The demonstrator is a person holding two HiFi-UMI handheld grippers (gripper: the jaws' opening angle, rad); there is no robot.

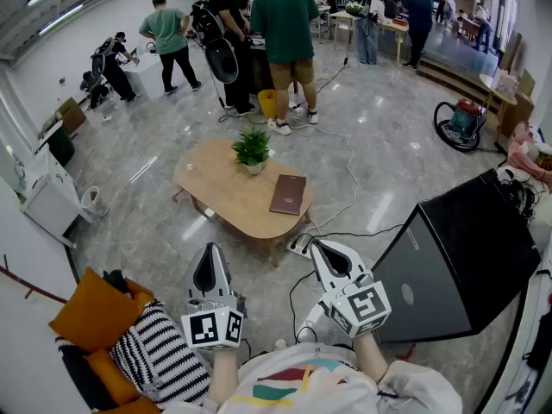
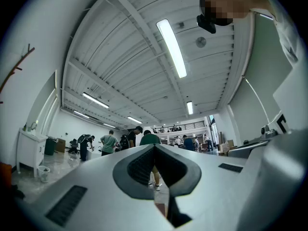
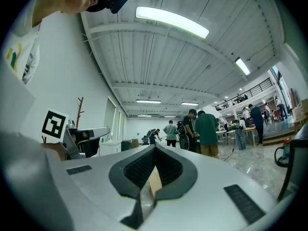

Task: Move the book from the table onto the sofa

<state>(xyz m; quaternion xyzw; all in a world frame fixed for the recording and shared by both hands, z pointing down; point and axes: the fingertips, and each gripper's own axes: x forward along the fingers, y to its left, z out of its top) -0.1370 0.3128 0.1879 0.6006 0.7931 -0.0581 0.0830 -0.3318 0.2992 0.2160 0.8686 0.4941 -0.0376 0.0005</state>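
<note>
Both are seen shut tight with nothing gripped, left claw (image 1: pixel 210 255) and right claw (image 1: pixel 326 248), held well short of the tabletop (image 1: pixel 226 198). The book (image 1: pixel 288 194) is found lying flat there, near a potted plant (image 1: pixel 252 149).

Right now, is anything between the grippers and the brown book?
Nothing visible. The brown book lies on the oval wooden table, at its near side; the green potted plant stands beyond it. Only grey floor with cables separates it from the left gripper and right gripper.
</note>
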